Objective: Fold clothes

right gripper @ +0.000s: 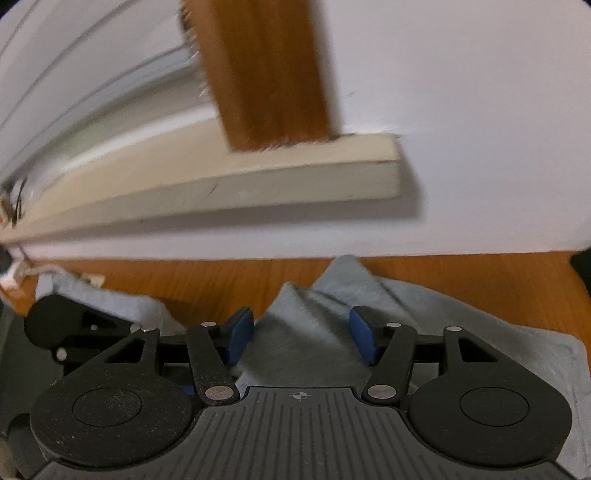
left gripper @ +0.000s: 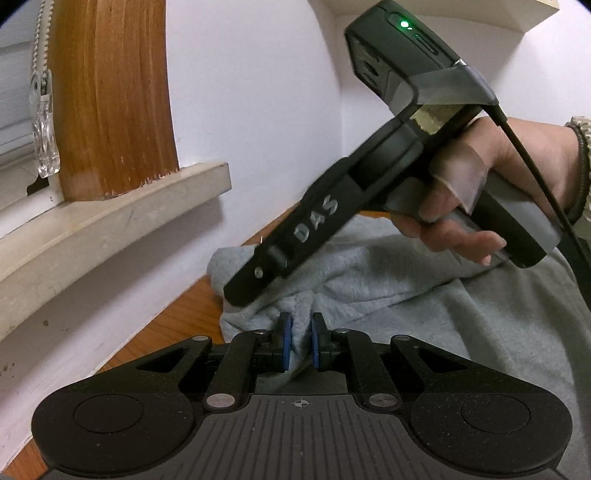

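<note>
Garment: we see a pale grey-blue fleecy garment (left gripper: 369, 280) lying rumpled on the orange-brown wooden tabletop (left gripper: 177, 317), close to the white wall (left gripper: 258, 110) at the far side.

Left gripper: our left gripper (left gripper: 300, 343) sits low over the near part of the garment; its blue-padded fingers (left gripper: 286, 341) are drawn close together with a ridge of the fleece pinched between them.

Right gripper: in the left wrist view the black body of our right gripper (left gripper: 295, 236), marked "DAS", slants down from the upper right, its tip resting on the garment just beyond the left fingers. In its own view the right gripper (right gripper: 301, 339) has its blue-padded fingers (right gripper: 238, 338) spread well apart, with a raised fold of the garment (right gripper: 306, 332) lying between them, not clamped.

Hand: a person's hand (left gripper: 491, 184) wraps the right gripper's handle, with a dark cable (left gripper: 535, 177) running past the wrist.

Lamp: a green light (left gripper: 404, 24) glows on top of the right gripper.

Surroundings: a beige stone window sill (left gripper: 110, 221) juts from the wall at the far left, with a brown wooden upright (left gripper: 110, 99) standing on it and a clear plastic pull (left gripper: 46, 147) on a beaded cord hanging beside that.

Focus: the right wrist view is blurred, so finer detail there is not legible to us.
</note>
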Tool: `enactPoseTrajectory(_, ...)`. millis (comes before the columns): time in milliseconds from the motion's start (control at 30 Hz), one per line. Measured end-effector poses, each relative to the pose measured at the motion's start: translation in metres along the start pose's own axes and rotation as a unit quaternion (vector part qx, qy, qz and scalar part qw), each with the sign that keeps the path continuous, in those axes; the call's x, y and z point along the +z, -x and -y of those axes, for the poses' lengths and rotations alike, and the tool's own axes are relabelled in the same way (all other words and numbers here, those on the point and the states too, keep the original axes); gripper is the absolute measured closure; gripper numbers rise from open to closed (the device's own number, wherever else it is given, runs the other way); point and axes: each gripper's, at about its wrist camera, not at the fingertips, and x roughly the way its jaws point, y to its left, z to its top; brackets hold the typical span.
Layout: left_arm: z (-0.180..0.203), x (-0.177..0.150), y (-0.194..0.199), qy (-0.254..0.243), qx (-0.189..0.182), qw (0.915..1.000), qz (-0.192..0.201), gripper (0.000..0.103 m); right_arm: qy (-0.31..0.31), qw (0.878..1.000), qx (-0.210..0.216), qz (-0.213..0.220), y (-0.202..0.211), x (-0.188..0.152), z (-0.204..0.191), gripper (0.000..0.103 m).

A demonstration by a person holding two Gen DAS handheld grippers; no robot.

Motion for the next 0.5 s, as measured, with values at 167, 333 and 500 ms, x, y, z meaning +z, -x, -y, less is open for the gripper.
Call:
enactPoseTrajectory(167, 0.001, 0.001, -0.001, -0.012, -0.010, 0.9999, 0.004, 0.091, -0.013, 0.998, -0.022, 0.051, 0.018, 0.010, 0.006, 0.093)
enactPoseTrajectory(333, -0.001, 0.001, 0.000, -0.007, -0.014, 0.9998, 0.010, 0.091, -0.058, 0.992, -0.055, 0.093, 0.041, 0.012, 0.028, 0.097)
enactPoseTrajectory(500, -0.005, 0.001, 0.001, 0.002, -0.008, 0.9998, 0.019, 0.091, -0.102, 0.984, -0.088, 0.118, 0.059, 0.010, 0.051, 0.099)
